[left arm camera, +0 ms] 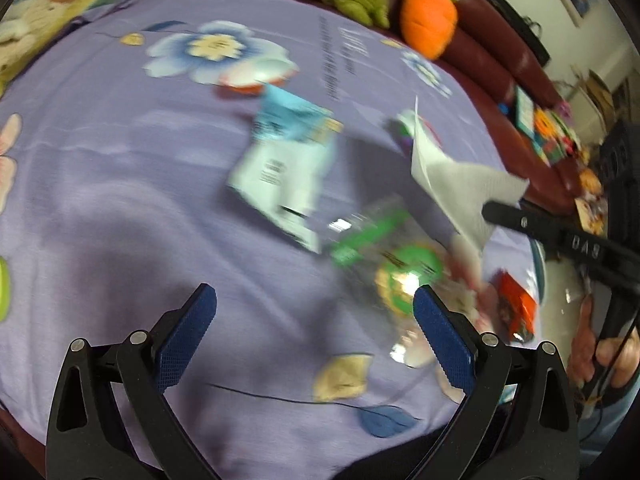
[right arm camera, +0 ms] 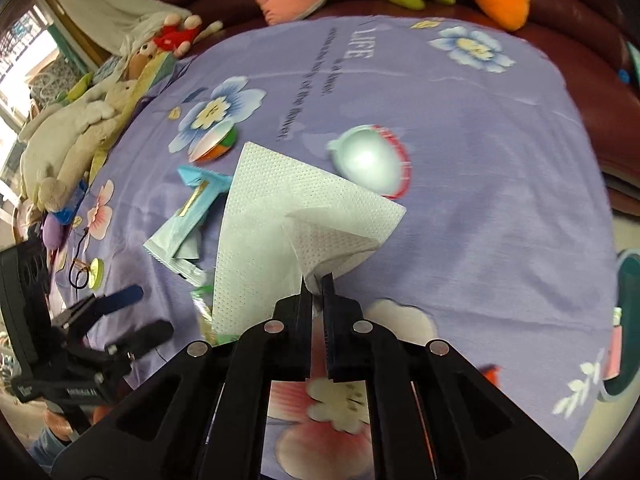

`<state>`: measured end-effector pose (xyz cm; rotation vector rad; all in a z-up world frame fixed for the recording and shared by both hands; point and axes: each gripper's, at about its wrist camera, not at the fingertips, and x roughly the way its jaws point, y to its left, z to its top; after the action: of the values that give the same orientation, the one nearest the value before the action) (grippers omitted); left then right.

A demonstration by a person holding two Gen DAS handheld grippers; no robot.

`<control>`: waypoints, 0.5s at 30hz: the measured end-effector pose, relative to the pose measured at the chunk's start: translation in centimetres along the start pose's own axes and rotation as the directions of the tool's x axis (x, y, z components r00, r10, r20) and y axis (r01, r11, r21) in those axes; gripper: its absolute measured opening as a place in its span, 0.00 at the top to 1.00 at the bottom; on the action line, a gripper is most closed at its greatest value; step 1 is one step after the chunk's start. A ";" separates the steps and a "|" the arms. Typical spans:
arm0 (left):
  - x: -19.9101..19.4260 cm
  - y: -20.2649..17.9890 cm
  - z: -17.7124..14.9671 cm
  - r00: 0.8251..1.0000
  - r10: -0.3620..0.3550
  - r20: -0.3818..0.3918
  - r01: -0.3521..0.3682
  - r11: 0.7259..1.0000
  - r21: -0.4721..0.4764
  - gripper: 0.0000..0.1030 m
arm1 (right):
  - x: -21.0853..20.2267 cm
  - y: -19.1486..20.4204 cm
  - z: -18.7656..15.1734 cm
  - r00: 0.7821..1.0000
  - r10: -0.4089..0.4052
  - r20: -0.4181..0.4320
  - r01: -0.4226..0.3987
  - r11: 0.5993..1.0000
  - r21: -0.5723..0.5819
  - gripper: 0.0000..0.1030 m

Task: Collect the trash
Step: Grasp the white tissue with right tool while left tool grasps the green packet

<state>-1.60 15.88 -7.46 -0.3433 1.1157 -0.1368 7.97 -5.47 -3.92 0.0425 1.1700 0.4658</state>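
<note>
Pinched by a corner in the closed right gripper [right arm camera: 318, 280], a white paper towel [right arm camera: 280, 216] is held above the purple flowered sheet [right arm camera: 480, 220]. Beside it, the left gripper [left arm camera: 314, 320] is spread open, empty, over blurred wrappers [left arm camera: 280, 176].

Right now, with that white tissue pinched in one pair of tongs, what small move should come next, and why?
Probably lift the right tongs a little higher: they are shut on the white tissue, which hangs over the blue wrapper on the purple cloth. The left tongs are open and empty.
</note>
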 end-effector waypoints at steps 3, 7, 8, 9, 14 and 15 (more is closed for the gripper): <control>1.1 -1.8 -0.3 1.000 0.000 -0.019 0.000 1.000 0.017 0.04 | -1.6 -1.6 -0.7 1.000 -0.016 0.026 0.015 1.000 0.025 0.95; 3.0 -3.6 -0.3 0.999 0.032 -0.023 -0.033 0.999 -0.015 0.04 | -3.1 -3.7 -1.6 0.998 -0.023 0.050 0.020 0.998 0.066 0.95; 3.5 -3.9 -0.2 0.999 0.037 -0.023 -0.038 0.999 -0.026 0.05 | -3.5 -4.4 -1.8 0.998 -0.026 0.056 0.021 0.997 0.077 0.95; 3.8 -4.0 -0.1 0.999 0.037 -0.025 -0.038 0.999 -0.036 0.05 | -3.8 -5.0 -2.0 0.998 -0.027 0.061 0.021 0.996 0.088 0.95; 4.6 -6.2 -0.2 0.997 0.081 -0.011 -0.081 0.997 0.006 0.71 | -5.3 -7.8 -3.0 0.996 -0.033 0.088 0.021 0.991 0.135 0.95; 4.6 -6.6 -0.3 0.996 0.090 -0.011 -0.089 0.996 0.017 0.76 | -5.5 -8.3 -3.1 0.995 -0.033 0.091 0.020 0.990 0.143 0.95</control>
<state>0.53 8.35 -9.35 -0.2774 1.1392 -0.0691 6.23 -15.68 -2.61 0.1696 1.1087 0.3525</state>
